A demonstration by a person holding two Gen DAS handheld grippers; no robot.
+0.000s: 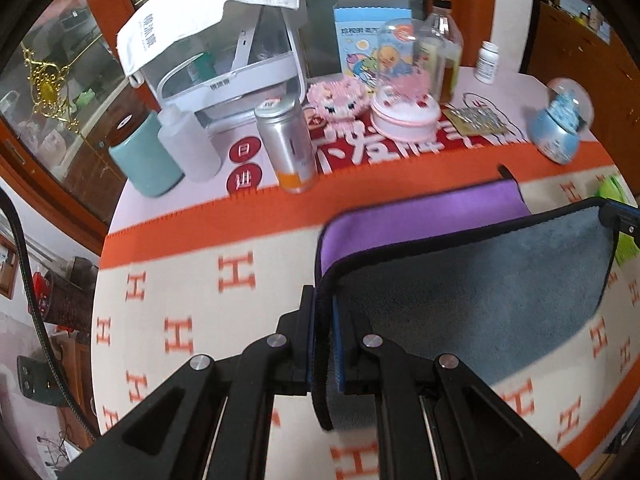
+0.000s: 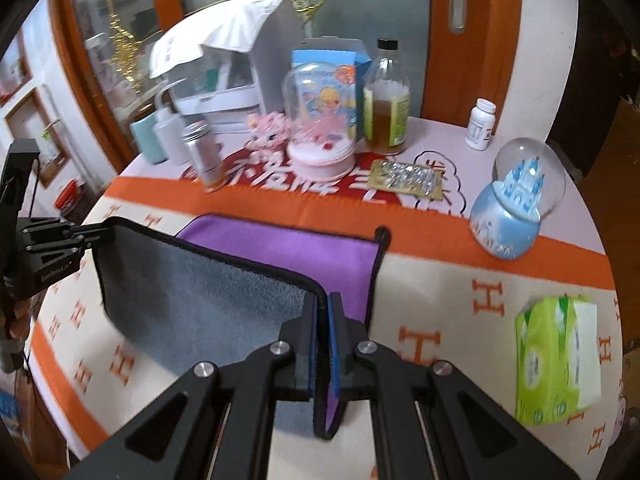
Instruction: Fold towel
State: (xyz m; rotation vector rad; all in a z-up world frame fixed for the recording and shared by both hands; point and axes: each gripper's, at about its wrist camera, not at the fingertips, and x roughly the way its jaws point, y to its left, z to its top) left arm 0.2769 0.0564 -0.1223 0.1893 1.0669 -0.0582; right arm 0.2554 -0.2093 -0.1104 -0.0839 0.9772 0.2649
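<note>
The towel (image 1: 480, 280) is purple on one side, grey on the other, with a black hem. It also shows in the right wrist view (image 2: 208, 300). My left gripper (image 1: 323, 300) is shut on its near left corner. My right gripper (image 2: 323, 304) is shut on its near right corner. Both hold the near edge lifted above the table, grey side facing me. The far purple part (image 2: 288, 248) still lies on the tablecloth. The left gripper shows at the left of the right wrist view (image 2: 86, 234), and the right gripper at the right edge of the left wrist view (image 1: 618, 220).
Beyond the towel stand a metal can (image 1: 288, 144), a teal cup (image 1: 144, 156), a white bottle (image 1: 188, 144), a white organiser (image 1: 224, 60), a pink dome toy (image 1: 404, 100), a glass bottle (image 2: 386, 100), a snow globe (image 2: 516, 200) and a blister pack (image 2: 408, 178). A green tissue pack (image 2: 556, 360) lies right.
</note>
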